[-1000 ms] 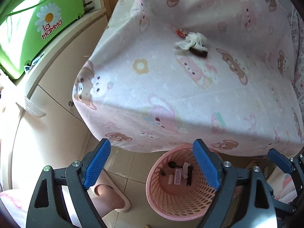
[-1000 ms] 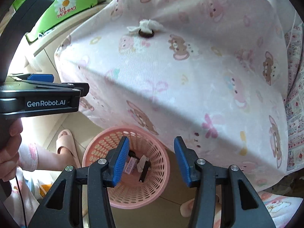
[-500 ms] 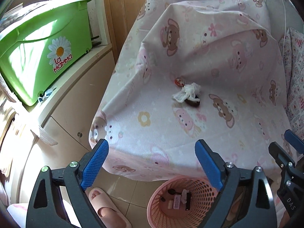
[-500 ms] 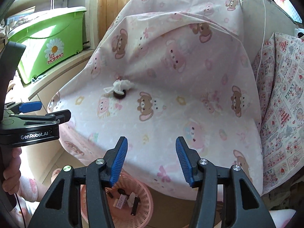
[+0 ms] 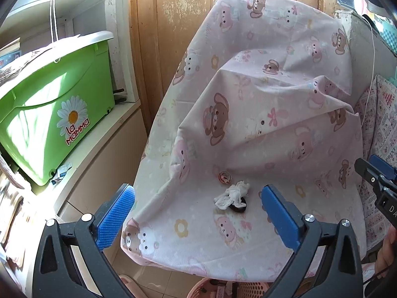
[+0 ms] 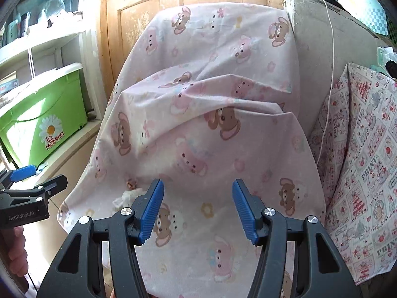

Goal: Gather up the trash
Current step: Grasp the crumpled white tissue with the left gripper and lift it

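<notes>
A crumpled white tissue [image 5: 232, 195] lies on the pink bear-print cloth [image 5: 260, 129], partly over a dark round piece [image 5: 238, 208]. A small round red-and-white wrapper [image 5: 224, 176] lies just behind it. My left gripper [image 5: 198, 217] is open and empty, held in front of and above the tissue. My right gripper [image 6: 198, 211] is open and empty over the cloth; the tissue [image 6: 127, 196] shows just left of its left finger, the wrapper [image 6: 131, 183] behind it. The rim of the pink basket [image 5: 213, 288] shows at the bottom of the left wrist view.
A green "La Mamma" bin [image 5: 49, 114] stands on a white cabinet [image 5: 99, 149] at the left. A wooden door [image 5: 198, 24] is behind the cloth. A patterned cushion [image 6: 359, 161] and a white cable [image 6: 330, 74] are at the right.
Both grippers have risen and tilted up from over the pink basket to face the cloth top. The basket has dropped almost out of view. Both stay open and empty.
</notes>
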Demonstrator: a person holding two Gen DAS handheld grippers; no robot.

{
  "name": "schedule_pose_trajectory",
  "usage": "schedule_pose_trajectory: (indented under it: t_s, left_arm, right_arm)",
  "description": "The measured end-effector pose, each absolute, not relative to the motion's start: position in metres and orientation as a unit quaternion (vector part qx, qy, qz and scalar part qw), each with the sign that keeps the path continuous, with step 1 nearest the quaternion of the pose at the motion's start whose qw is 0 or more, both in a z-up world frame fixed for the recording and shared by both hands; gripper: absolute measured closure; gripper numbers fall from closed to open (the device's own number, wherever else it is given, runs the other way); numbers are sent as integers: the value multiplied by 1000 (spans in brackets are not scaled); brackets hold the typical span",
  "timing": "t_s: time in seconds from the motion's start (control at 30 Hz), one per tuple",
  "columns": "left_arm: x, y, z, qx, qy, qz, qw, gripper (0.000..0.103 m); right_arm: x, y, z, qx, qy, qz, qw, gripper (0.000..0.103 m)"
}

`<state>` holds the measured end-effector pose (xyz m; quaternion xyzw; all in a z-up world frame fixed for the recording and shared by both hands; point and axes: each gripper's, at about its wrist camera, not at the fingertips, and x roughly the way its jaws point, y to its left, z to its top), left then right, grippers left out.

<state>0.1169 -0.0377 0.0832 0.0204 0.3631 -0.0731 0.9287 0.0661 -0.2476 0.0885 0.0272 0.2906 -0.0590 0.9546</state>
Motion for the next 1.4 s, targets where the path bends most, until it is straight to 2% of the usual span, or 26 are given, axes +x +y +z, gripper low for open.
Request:
schedule_pose_trajectory:
  t_s: [0.27,0.47,0.67,0.93,1.03,1.1,1.17,1.33,1.4]
  left_arm:
    - [124,-31,52,44,365,-56,928,2]
    - [141,-29,22,9,426,-78,901,2]
    - [146,-33,20,0,422,-69,904,2]
    - [174,-18,19,-59,460,-80,882,2]
    - [183,-18,21,-63,468,-96,876,8]
    - [188,-20,21,-69,472,-117,871,21]
    - [194,-23,18,-81,483,-133,862,24]
    - [205,-39,-6,-106,531,-170,824,42]
    - [208,-50,-13,-102,541,-182,815,54]
  right_arm:
    - [77,-266,50,53,301,-63,950,34]
    - [93,-278,23,31,335,-87,938,34]
    - [103,-291,15,52,358,-79,929,34]
    - [110,-280,3,37,382,-63,921,34]
    - [113,-277,1,47,390,-56,918,35]
    - [115,-275,0,49,393,-51,917,36]
    - [117,-272,0,45,394,-48,917,36]
    - [124,-274,-6,77,409,-45,908,36]
    - [127,-279,-8,103,416,-42,903,36]
